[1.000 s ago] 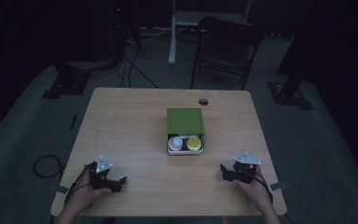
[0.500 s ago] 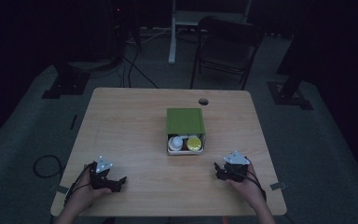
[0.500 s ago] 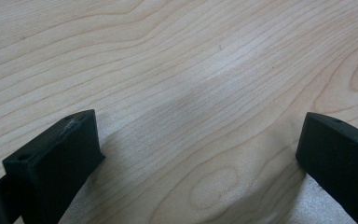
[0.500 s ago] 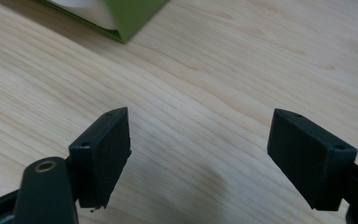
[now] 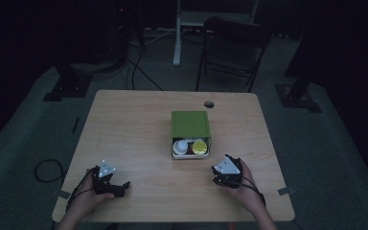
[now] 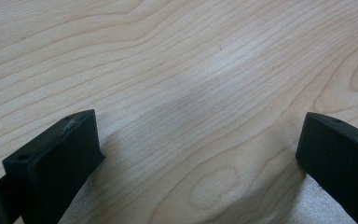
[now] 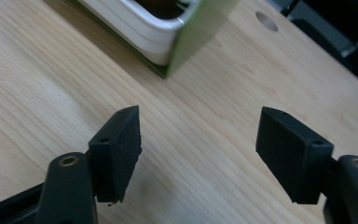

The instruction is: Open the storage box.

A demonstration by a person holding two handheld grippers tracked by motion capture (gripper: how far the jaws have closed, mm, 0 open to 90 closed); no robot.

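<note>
Light wooden rectangular surface [image 5: 139,139] in a dim room. Near its middle sits a green box-shaped container with a white inner tray [image 5: 190,134]; its near end is open and shows a white round-capped jar [image 5: 180,146] at left touching a yellow round-lidded jar [image 5: 200,147] at right.

Left hand-held gripper [image 5: 109,178] rests at the near left of the surface, well apart from the container; in its own view the jaws stand spread wide over bare wood. Right hand-held gripper [image 7: 198,149] is near the container's near right corner, not touching it, jaws likewise spread with nothing between them.

Judgement: the jars look small, rigid and light, with smooth lids likely slippery; best taken across the cap sides, from above. The container looks stiff but light, so it may slide when a jar is pulled; steady it at a side wall.

Black folding chair [image 5: 232,48] beyond the far edge.
</note>
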